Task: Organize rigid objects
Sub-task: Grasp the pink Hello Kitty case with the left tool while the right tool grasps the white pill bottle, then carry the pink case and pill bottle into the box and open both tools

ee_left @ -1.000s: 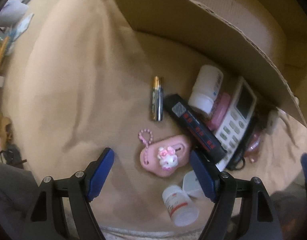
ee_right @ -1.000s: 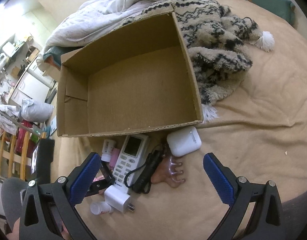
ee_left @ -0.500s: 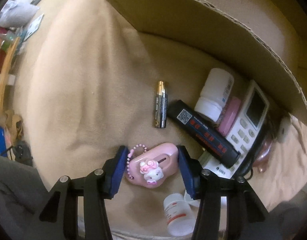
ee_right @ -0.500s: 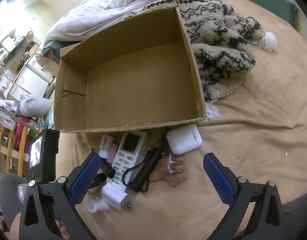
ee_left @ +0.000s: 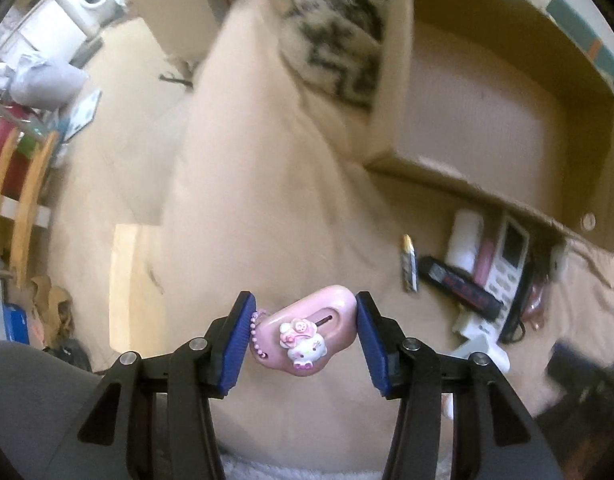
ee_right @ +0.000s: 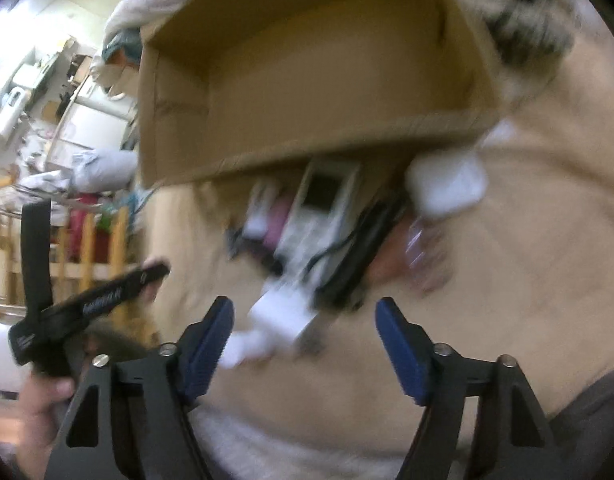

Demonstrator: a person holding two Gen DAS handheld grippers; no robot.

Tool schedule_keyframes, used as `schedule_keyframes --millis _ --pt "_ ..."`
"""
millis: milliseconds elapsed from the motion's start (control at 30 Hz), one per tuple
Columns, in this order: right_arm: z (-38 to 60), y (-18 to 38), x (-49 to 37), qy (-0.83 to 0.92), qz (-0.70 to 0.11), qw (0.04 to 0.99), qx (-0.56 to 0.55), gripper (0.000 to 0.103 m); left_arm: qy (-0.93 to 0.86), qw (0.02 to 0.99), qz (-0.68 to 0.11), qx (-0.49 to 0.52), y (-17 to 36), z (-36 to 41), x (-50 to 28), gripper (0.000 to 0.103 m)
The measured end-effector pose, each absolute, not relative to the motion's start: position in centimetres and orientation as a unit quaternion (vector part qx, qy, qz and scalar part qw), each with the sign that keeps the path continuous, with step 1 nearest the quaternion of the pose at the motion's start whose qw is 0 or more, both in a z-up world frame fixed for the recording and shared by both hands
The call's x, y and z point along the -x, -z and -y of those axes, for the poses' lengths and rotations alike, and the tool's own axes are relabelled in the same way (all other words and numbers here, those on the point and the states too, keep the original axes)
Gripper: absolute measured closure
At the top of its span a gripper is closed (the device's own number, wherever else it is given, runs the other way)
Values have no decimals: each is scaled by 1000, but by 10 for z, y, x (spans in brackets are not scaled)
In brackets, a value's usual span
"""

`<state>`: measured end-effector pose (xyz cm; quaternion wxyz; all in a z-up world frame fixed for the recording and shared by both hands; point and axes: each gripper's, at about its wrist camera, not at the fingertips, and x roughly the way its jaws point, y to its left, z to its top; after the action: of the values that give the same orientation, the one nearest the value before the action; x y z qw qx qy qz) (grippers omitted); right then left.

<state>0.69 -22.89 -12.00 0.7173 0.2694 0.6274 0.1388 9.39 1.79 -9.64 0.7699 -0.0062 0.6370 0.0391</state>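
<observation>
A: Pink cat-charm case [ee_left: 305, 334] clamped in left claw [ee_left: 303, 336], blue pads [ee_left: 238, 336] pressing on both ends. Bead chain hanging at its left end. Lifted off the tan bed cover [ee_left: 247, 200], near centre of left wrist view.

B: Right claw [ee_right: 303, 340]?

A: Spread wide, gripping nothing. Hovering over the clutter; heavy blur in that view.

B: Cardboard box [ee_left: 487, 120]?

A: Open, sitting on the bed, far right in left wrist view. Patterned knit fabric [ee_left: 331, 28] against its left wall.

B: Rest of the pile?

A: Lying along the box's near wall. Battery [ee_left: 408, 262] leftmost, black bar with red markings [ee_left: 461, 284] just right of it, then white bottle [ee_left: 463, 236], white remote with a screen [ee_left: 507, 256] touching the box edge. From right wrist view: white charger block [ee_right: 283, 312] nearest the claw, black corded device [ee_right: 359, 256] beside the remote, white rounded case [ee_right: 447, 188] at the box's right corner. Finer detail too blurred to call.

B: Left side of the scene?

A: Wooden rails [ee_left: 19, 184], past the bed edge.
</observation>
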Motion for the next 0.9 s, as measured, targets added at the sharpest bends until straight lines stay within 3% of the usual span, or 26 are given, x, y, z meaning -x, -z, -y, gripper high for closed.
schedule_keyframes --millis 133,433,633,900 --pt "195 141 3 -162 -661 655 -327 38 -37 777 -628 24 100 -30 -92 56" --pt "154 168 -5 -83 -701 647 -289 40 -33 787 -615 34 95 -37 -78 56" --pt "150 166 -9 -70 -704 653 -271 75 -33 786 -615 42 95 -39 -78 56" --pt "162 144 -1 -131 -672 668 -292 75 -31 788 -614 36 95 -34 -78 56"
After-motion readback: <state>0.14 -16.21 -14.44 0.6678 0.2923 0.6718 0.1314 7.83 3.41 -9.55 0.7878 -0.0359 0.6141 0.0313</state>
